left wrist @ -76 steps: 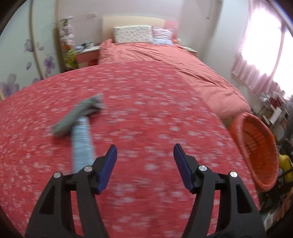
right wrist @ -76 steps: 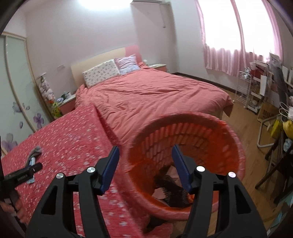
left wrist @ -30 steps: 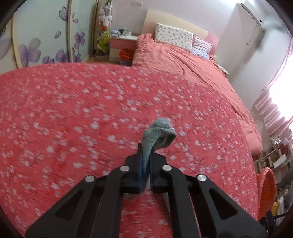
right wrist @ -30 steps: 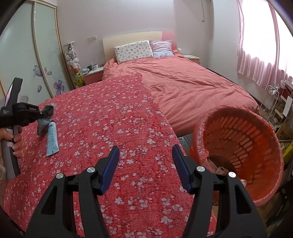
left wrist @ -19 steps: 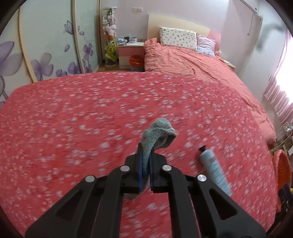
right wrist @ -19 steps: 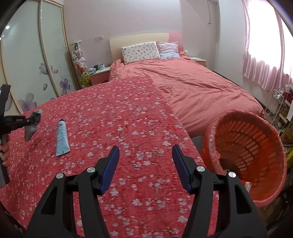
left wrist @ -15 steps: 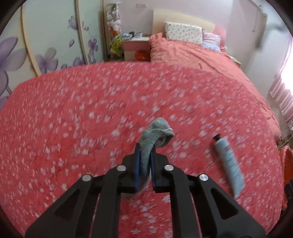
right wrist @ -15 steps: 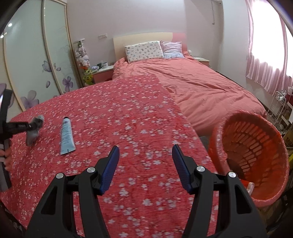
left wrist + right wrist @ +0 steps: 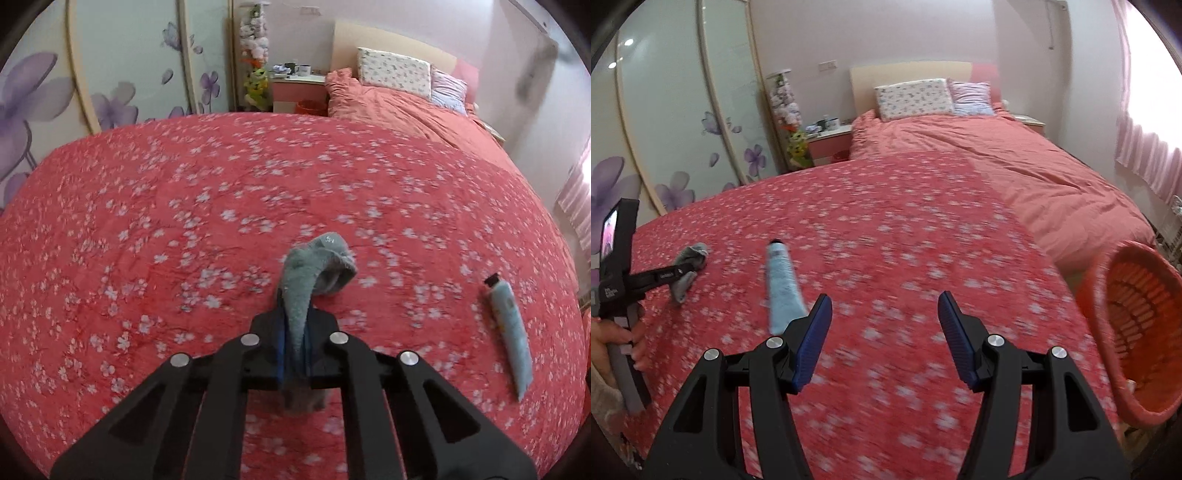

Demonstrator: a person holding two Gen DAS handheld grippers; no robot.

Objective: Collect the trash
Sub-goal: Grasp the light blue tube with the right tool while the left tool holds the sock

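We are holding the sock (image 9: pixel 310 280) pinched in the left gripper (image 9: pixel 293 347), above the blanket (image 9: pixel 184 206). The right gripper (image 9: pixel 882 332) is hanging open and empty; the tube (image 9: pixel 781 284) is lying just upper left of its left finger, long axis running up the frame, cap away. The basket (image 9: pixel 1137 325) is sitting at the right edge.
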